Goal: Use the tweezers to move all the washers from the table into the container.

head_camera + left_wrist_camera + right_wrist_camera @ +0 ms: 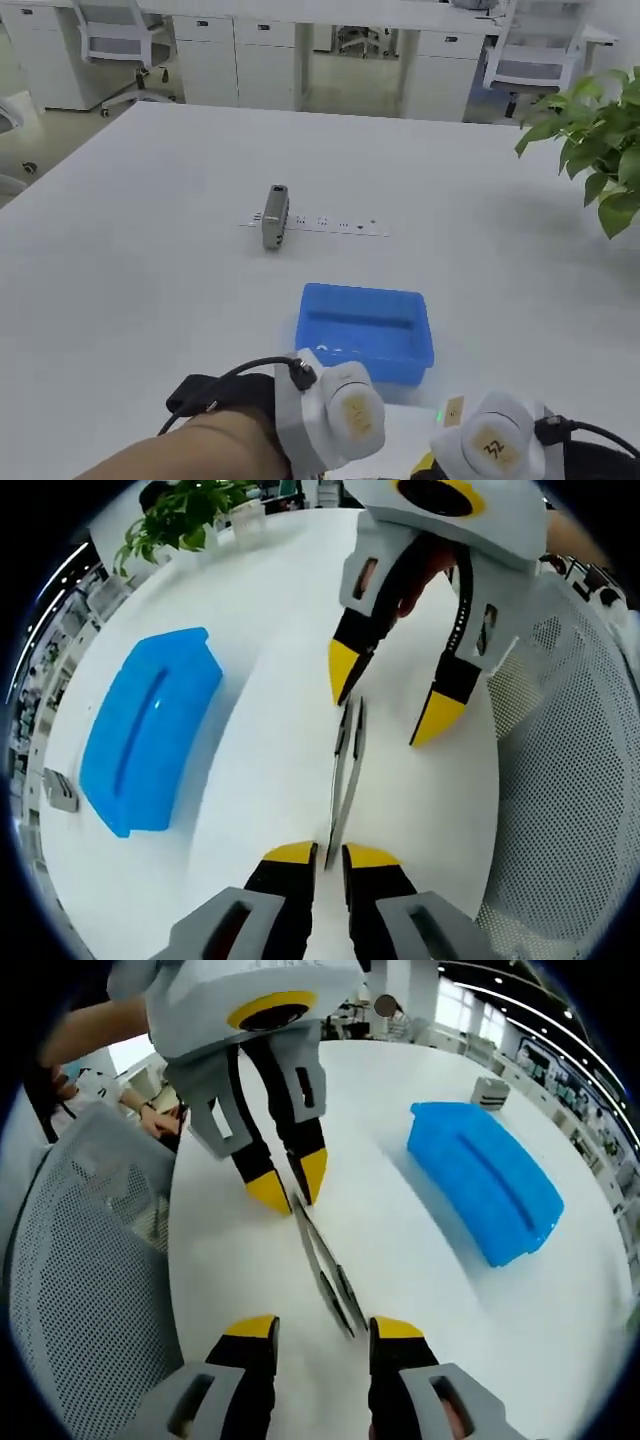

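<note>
At the near edge of the table [150, 250] we see the left gripper [330, 852] pinched on the tweezers [345, 770] — the right gripper [325, 1328] gapes wide, straddling their other end. Blue bin [365, 362] just beyond; power strip [330, 226] and grey box [275, 215] farther back, plant [600, 140] — mesh chair [80, 1260] beside.

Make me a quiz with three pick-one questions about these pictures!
1. What colour is the rectangular plastic container? A red, B blue, C green.
2. Where is the small grey box? A on the flat white power strip, B inside the container, C on the floor.
3. What is the left gripper doing? A gaping open, B gripping the container, C shut on the thin metal tweezers.
Answers: B, it looks bright blue; A, it sits across the strip; C, its jaws squeeze the tweezers' end.
</note>
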`<state>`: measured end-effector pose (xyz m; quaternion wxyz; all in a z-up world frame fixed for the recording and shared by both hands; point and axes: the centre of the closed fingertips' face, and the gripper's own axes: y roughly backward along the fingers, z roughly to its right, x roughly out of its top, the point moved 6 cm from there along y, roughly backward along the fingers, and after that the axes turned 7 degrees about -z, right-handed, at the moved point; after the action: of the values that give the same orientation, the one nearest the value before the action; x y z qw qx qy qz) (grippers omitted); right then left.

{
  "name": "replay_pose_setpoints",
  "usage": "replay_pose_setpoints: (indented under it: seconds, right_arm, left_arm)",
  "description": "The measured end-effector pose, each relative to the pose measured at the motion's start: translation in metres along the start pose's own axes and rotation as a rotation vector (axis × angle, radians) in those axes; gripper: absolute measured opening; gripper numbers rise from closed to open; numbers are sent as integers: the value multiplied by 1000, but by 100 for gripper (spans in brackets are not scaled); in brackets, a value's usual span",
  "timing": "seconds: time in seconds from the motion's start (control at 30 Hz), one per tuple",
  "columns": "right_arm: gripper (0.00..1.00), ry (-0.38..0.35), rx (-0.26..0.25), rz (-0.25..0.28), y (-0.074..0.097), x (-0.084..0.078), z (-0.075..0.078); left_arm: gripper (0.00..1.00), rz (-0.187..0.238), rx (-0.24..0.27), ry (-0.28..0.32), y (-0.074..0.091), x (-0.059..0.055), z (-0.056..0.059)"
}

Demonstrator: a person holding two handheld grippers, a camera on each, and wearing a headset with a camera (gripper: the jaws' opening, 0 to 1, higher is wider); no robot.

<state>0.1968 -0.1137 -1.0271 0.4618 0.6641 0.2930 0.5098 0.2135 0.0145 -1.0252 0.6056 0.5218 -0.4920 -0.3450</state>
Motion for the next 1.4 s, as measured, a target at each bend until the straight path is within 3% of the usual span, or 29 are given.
replay_pose_setpoints:
  seconds: [0.07,0.13,0.2,0.27,0.33,0.43,0.63,0.7,0.87,0.93,1.1,1.27,1.4]
  right_arm:
    - [37,-74,-15,58,9,0,-4]
    - [40,-174,-16,109,17,-1,-5]
    - [47,-249,-26,150,21,-2,-7]
    - [54,-294,-63,180,24,-3,-7]
    - [59,-317,-103,208,29,-3,-8]
    - [62,-351,-159,260,39,-3,-7]
    - [69,-457,-200,361,64,-3,-6]
    - [72,-488,-214,389,73,-5,-5]
    - [76,-536,-236,433,88,-11,-7]
    - [81,-538,-257,440,91,-13,-8]
    - [90,-554,-290,439,91,-19,-10]
    - [99,-562,-329,434,93,-24,-11]
    - [99,-568,-350,453,97,-28,-11]
  left_arm:
    - [17,27,53,74,2,-4,-3]
    - [22,83,103,141,4,-8,-4]
    - [23,150,121,193,8,-9,0]
    - [25,178,157,223,13,-11,3]
    - [26,211,158,266,19,-13,9]
    - [34,299,108,407,33,-16,18]
    - [51,389,196,551,66,-37,19]
    - [56,439,239,616,78,-45,17]
    - [78,497,319,710,100,-67,18]
    - [81,500,352,733,104,-76,19]
    - [96,482,369,805,105,-92,25]
    - [99,476,383,836,105,-103,30]
    - [99,477,403,843,106,-107,34]
